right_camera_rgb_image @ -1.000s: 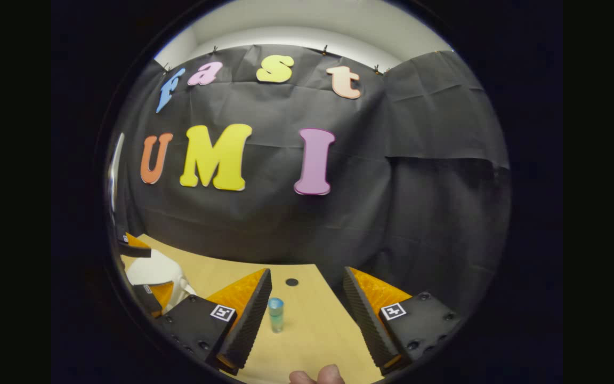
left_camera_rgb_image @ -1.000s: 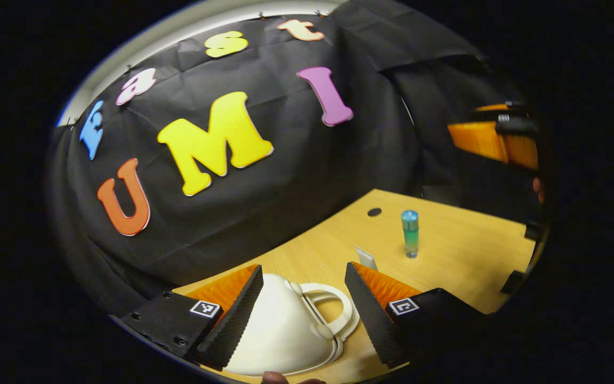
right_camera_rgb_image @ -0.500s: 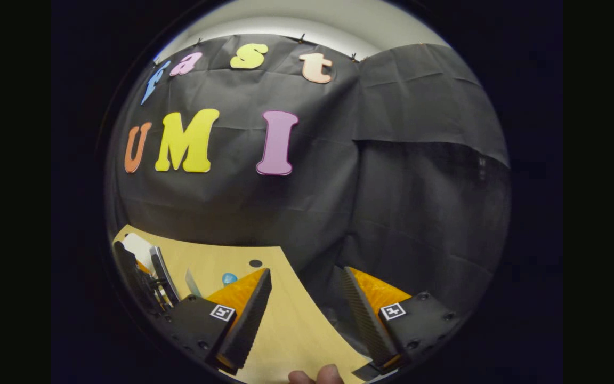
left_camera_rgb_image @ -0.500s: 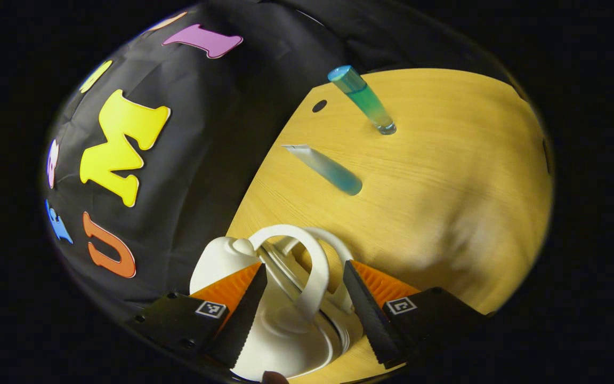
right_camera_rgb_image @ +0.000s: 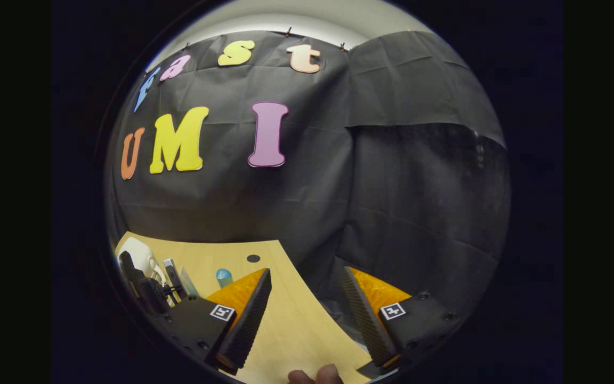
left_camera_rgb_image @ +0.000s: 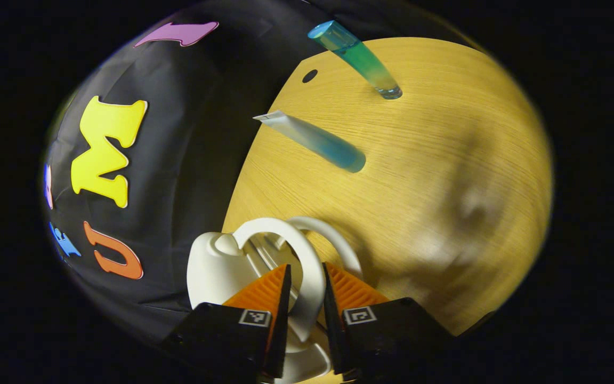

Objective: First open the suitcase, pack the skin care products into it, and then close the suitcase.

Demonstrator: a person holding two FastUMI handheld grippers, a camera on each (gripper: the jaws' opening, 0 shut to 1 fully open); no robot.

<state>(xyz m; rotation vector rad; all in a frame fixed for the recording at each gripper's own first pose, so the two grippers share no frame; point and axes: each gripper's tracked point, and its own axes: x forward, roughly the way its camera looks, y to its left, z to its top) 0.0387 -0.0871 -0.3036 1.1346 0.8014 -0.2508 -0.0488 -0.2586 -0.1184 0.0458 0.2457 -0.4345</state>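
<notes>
left gripper point(left_camera_rgb_image: 304, 298) jaws around suitcase handle point(left_camera_rgb_image: 307, 266)

A light wooden bench point(left_camera_rgb_image: 435, 160) with a small dark round hole point(left_camera_rgb_image: 309, 76) near its far edge stands against a creased black cloth wall point(right_camera_rgb_image: 392, 186).

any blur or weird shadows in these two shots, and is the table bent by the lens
Left gripper view: sharp on the white suitcase handle and both tubes, but a soft, smeared shadow patch darkens the table at right, and the table edge bows strongly. Right gripper view: evenly dim and in focus, with the table edge less curved.
</notes>
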